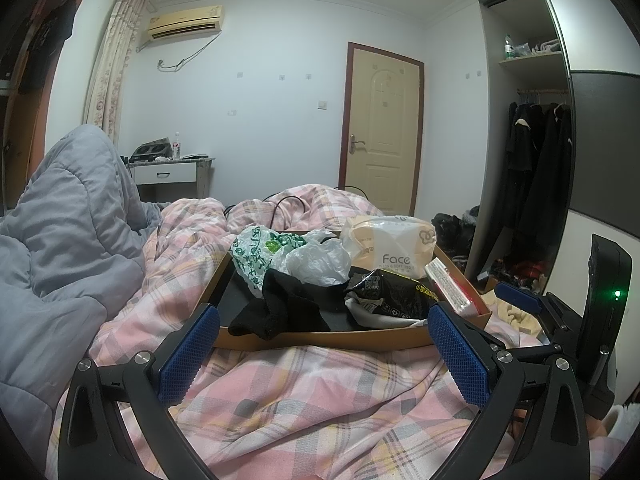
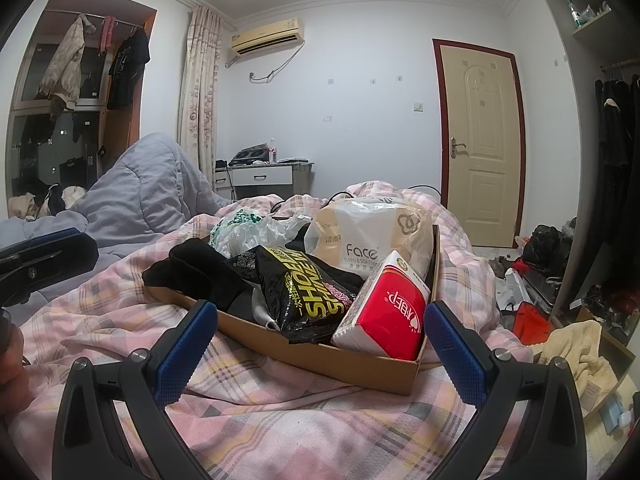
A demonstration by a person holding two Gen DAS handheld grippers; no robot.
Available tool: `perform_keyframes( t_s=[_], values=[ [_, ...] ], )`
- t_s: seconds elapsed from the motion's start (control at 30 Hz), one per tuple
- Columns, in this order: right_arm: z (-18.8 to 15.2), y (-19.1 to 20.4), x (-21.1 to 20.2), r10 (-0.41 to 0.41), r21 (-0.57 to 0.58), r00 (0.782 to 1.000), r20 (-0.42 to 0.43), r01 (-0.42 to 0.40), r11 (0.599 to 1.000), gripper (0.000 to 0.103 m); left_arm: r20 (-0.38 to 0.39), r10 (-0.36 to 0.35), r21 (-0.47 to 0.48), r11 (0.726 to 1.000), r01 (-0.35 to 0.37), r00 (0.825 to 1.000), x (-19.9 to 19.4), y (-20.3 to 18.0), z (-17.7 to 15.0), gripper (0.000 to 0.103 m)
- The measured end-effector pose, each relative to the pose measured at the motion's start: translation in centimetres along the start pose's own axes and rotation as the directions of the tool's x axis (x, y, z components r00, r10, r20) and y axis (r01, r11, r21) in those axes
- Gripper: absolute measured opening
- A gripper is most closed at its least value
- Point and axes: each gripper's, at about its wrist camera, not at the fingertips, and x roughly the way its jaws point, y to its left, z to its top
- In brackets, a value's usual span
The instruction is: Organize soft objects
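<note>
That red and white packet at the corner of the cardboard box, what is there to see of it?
The red and white packet looks like a soft plastic-wrapped tissue pack: a red face with white lettering and white ends. It stands tilted in the near right corner of the shallow cardboard box, leaning against the box's right wall. The black and yellow pouch presses against its left side, and the big Face tissue pack sits behind it. Neither claw touches it.

One cardboard tray (image 2: pixel 360 372) is sitting on the pink plaid quilt (image 2: pixel 280 432), holding two tissue packs (image 2: pixel 384 320), two plastic bags (image 1: pixel 316 262), one black wipes pouch (image 2: pixel 308 296) and one black cloth (image 1: pixel 280 308).
</note>
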Motion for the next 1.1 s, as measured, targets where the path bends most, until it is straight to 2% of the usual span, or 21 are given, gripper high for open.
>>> perform_keyframes(
  t_s=[1.1],
  values=[
    [-0.16,0.18,0.36,0.0,-0.006,1.0,-0.016,0.0,1.0,0.103,-0.002,0.0,0.001,1.0,0.0,1.0,0.04,-0.01,-0.03,0.103]
  ],
)
